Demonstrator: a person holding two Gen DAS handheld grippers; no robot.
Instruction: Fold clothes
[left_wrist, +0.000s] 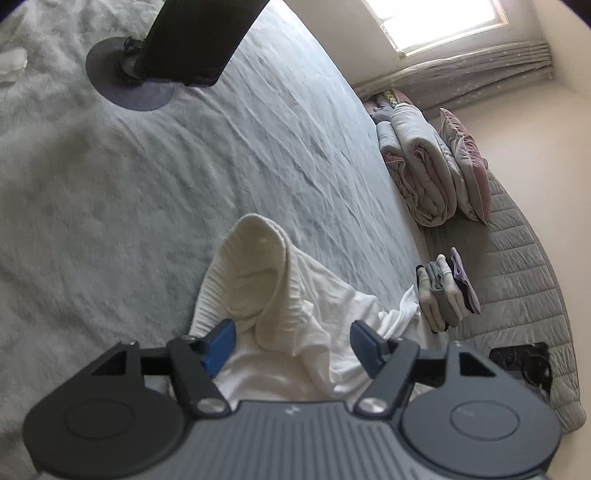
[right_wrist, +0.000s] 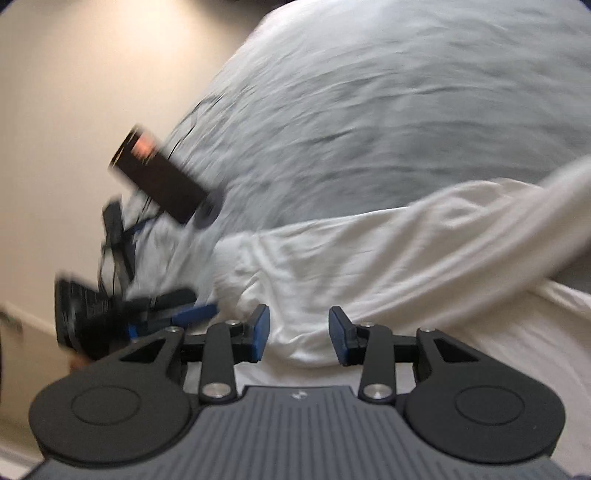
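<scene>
A white garment (left_wrist: 295, 325) lies crumpled on the grey bedsheet (left_wrist: 184, 166), its ribbed cuff (left_wrist: 255, 258) standing up in front of my left gripper (left_wrist: 291, 343). That gripper is open, blue pads wide apart, hovering just over the cloth. In the right wrist view the same white garment (right_wrist: 388, 266) spreads across the bed, a sleeve running toward the upper right. My right gripper (right_wrist: 299, 332) is open just above the garment's near edge, with nothing between its pads. The other gripper (right_wrist: 159, 314) shows blurred at the left.
A phone on a round-based stand (left_wrist: 192, 40) rises from the bed at the back. Folded quilts and a pillow (left_wrist: 436, 166) sit by the wall, with a small stack of folded clothes (left_wrist: 447, 291) on the quilted mat (left_wrist: 517, 258). A window (left_wrist: 436, 22) lights the far corner.
</scene>
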